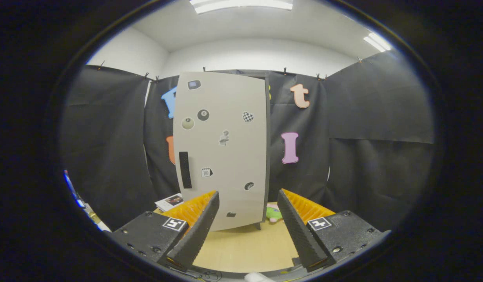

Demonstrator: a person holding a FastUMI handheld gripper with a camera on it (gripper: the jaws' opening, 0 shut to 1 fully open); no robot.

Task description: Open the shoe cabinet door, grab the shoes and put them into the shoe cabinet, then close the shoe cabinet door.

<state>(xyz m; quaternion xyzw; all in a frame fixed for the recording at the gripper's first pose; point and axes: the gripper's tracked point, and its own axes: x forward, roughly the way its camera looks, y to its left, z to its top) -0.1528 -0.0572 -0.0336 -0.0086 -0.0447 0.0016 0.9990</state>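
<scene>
my gripper (247,211) is spread wide, pinching nothing, aimed at the cabinet (222,149) just ahead on the table (245,246). door shut, dark handle (185,170) on its left edge. fits either before opening or after closing, can't tell which. shoes not made out. green toy (273,213) by the cabinet's right foot, booklet (170,201) at left.

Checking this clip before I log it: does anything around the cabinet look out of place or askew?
Nothing is damaged or spilled. The cabinet stands upright with its door shut, beyond the open tool, which holds nothing. Two small things seem stray: a green soft item lying on the floor by the cabinet's right foot, and a booklet on its left.
</scene>
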